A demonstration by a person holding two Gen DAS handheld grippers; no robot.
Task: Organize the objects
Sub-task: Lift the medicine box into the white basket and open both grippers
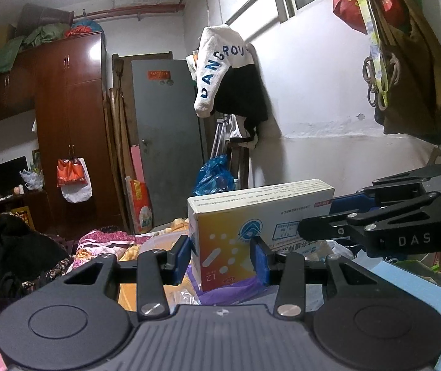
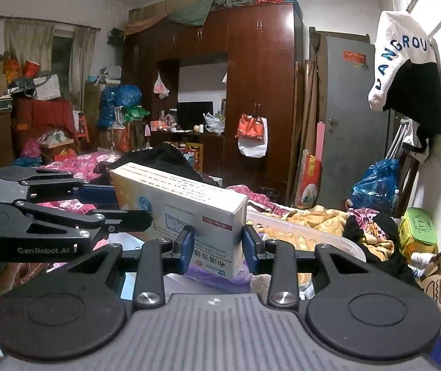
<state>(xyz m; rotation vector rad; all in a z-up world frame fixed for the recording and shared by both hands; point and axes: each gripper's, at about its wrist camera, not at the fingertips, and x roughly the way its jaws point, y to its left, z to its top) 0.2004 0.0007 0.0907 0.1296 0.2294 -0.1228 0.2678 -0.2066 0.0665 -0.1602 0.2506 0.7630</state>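
A white and yellow medicine box hangs in the air, held at both ends. In the left wrist view my left gripper is shut on its near end, with the blue pads pressed on its two faces. My right gripper comes in from the right and clamps the far end. In the right wrist view the box runs away to the left. My right gripper is shut on its near end, and my left gripper grips the far end.
Under the box lie a purple bag and a clear plastic basket on a bed heaped with clothes. A green box stands at the right by the wall. A wardrobe and a grey door stand behind.
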